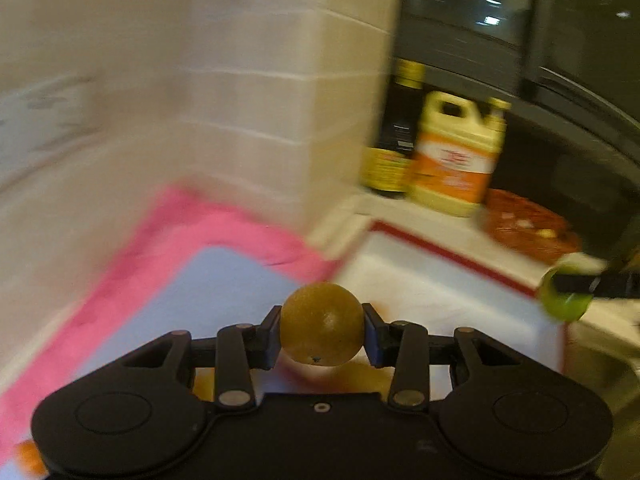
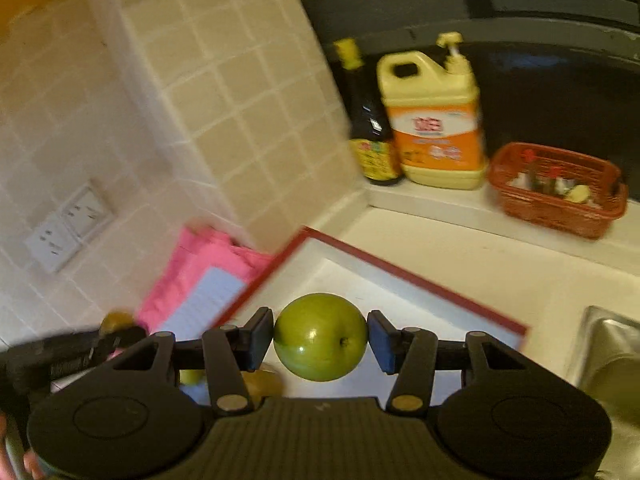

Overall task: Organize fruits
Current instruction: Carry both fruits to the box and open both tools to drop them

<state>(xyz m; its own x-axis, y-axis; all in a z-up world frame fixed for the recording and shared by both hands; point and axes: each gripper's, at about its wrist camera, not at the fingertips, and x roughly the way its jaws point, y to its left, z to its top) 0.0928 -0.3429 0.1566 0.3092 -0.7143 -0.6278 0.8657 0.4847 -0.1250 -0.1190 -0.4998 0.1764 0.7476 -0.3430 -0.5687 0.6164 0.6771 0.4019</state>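
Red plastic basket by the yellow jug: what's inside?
Red plastic basket holds a few small bottles or jars and a yellowish lump; its wall hides whatever lies lower.

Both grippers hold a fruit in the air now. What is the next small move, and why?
Probably lower both fruits toward the white board with the red rim and set them down. The left gripper is shut on the orange and the right gripper on the green apple; both hang above the board, touching nothing.

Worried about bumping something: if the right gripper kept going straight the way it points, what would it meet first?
Probably the white board with the red edge: the right gripper, shut on the green apple, tilts down toward it. Depth is unclear.
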